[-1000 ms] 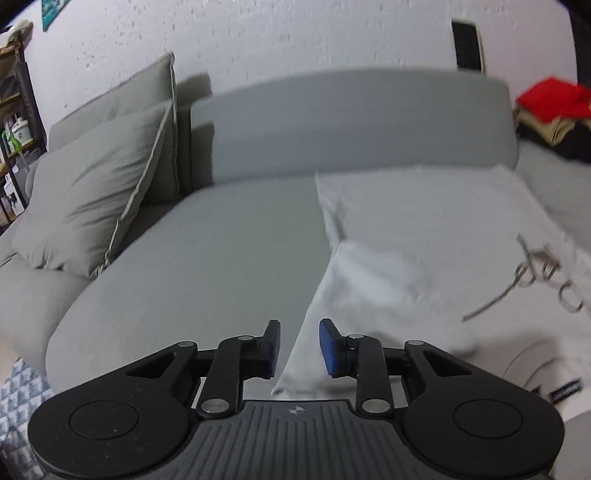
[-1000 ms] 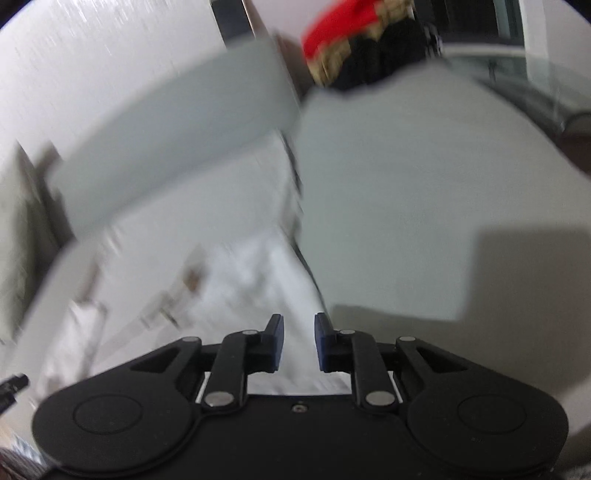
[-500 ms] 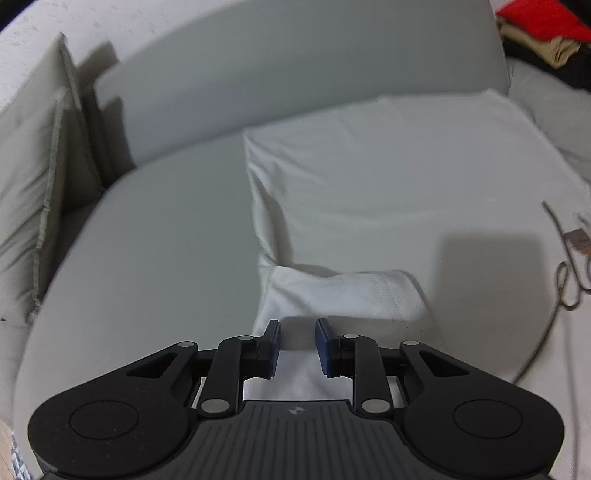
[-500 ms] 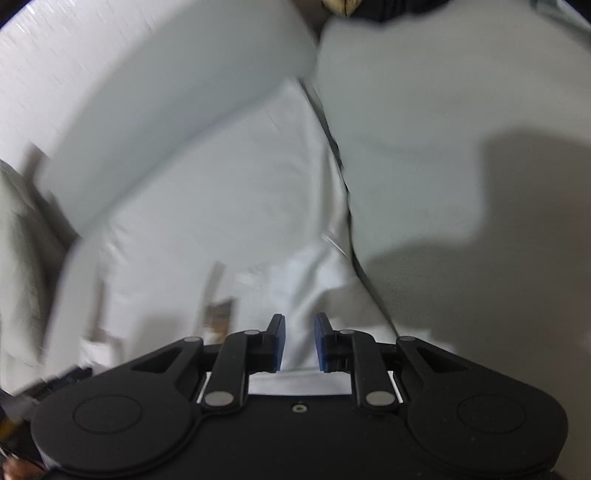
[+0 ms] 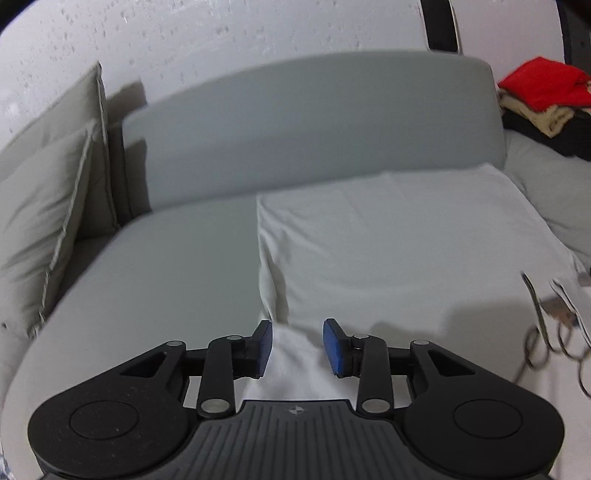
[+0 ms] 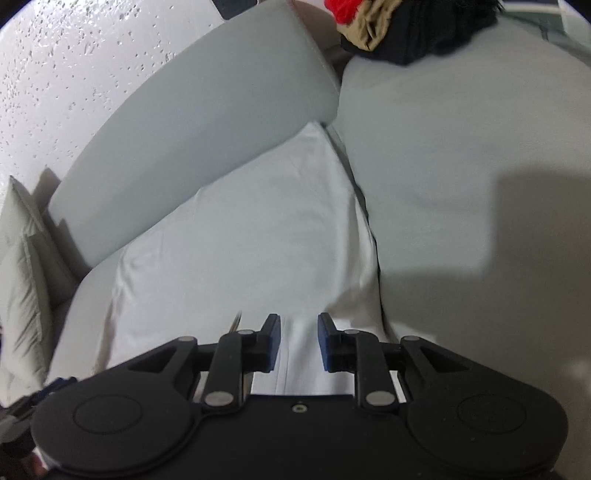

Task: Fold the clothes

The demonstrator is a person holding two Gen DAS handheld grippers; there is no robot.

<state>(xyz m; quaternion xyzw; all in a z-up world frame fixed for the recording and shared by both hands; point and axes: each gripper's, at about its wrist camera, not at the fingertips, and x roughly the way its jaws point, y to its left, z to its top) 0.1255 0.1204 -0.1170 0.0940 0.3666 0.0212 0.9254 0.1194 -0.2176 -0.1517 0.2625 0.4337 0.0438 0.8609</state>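
Observation:
A white garment [image 5: 399, 251] lies spread on the grey sofa seat, reaching back to the backrest; it also shows in the right wrist view [image 6: 240, 236]. My left gripper [image 5: 297, 345] is open over its near left part, white cloth lying between the blue pads without being pinched. My right gripper [image 6: 298, 339] is open over the garment's near right part, close to its right edge, with a strip of cloth between the pads. A dark printed drawing [image 5: 546, 325] shows on the cloth at the right.
The grey sofa has a backrest [image 5: 314, 122] and two grey cushions [image 5: 40, 206] at the left. A pile of red, tan and black clothes [image 5: 543, 99] lies on the right seat, and shows in the right wrist view [image 6: 402, 26]. The right seat cushion [image 6: 480, 177] borders the garment.
Both grippers have dropped to the garment's near edge and now tilt up toward the backrest. The jaws stay open, slightly wider on the left.

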